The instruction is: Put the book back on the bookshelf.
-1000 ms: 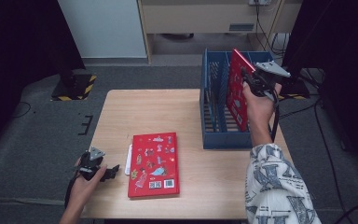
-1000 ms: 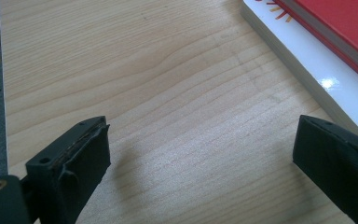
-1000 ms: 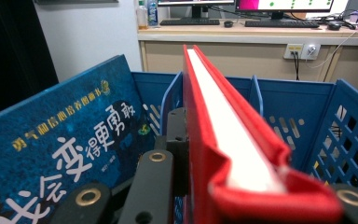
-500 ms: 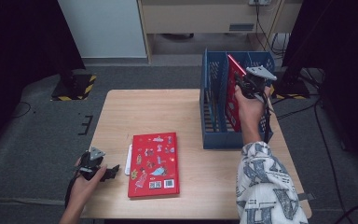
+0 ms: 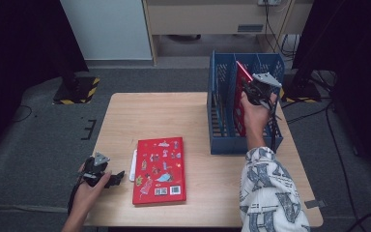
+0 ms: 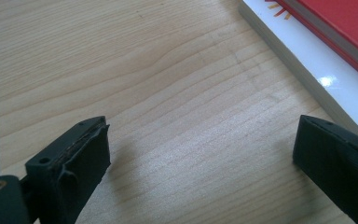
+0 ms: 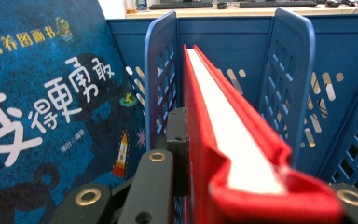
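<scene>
Two red books in play: one red book (image 5: 242, 96) clamped upright in the right gripper (image 5: 256, 92), jaws shut on it, half down a middle slot of the blue rack (image 5: 222, 140) at the tabletop's right edge. Keep it vertical, clear of the dividers (image 7: 156, 79), lower to the floor, then release. Second red book (image 5: 159, 169) lies flat near the front edge. One blue book (image 7: 46, 102) already filed. Left gripper (image 5: 107, 178) wide open, empty, at the front-left corner.

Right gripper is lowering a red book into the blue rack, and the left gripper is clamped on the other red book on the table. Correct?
Not quite. The left gripper is open beside the red book on the table, not clamped on it; the left gripper view shows bare wood between its fingers.
</scene>
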Action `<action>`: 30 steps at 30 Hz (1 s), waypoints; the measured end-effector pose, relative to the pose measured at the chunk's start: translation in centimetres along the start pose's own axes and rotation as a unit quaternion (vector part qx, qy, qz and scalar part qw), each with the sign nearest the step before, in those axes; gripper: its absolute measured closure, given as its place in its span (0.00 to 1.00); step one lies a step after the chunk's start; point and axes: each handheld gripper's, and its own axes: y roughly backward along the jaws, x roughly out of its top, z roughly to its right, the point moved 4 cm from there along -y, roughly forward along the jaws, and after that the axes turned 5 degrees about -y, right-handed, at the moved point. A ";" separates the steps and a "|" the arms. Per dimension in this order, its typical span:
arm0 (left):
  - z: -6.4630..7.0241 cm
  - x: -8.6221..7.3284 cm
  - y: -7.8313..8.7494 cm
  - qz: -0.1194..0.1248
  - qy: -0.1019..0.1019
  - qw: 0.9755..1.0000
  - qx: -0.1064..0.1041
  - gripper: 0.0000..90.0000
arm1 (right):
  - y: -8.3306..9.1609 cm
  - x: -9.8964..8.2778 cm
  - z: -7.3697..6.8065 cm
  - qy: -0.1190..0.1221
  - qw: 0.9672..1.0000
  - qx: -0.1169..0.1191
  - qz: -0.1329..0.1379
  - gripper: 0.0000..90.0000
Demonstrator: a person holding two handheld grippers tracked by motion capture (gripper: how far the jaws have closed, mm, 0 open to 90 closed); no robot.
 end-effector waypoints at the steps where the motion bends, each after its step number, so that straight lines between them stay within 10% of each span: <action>1: 0.0 0.0 0.0 0.000 0.000 1.000 0.000 0.03 | 0.0 -0.1 0.0 -0.001 1.000 0.001 0.000 0.89; 30: -0.2 0.0 0.4 0.001 0.001 1.000 0.004 0.03 | 2.8 -1.6 -0.1 0.018 0.999 -0.007 -0.044 0.87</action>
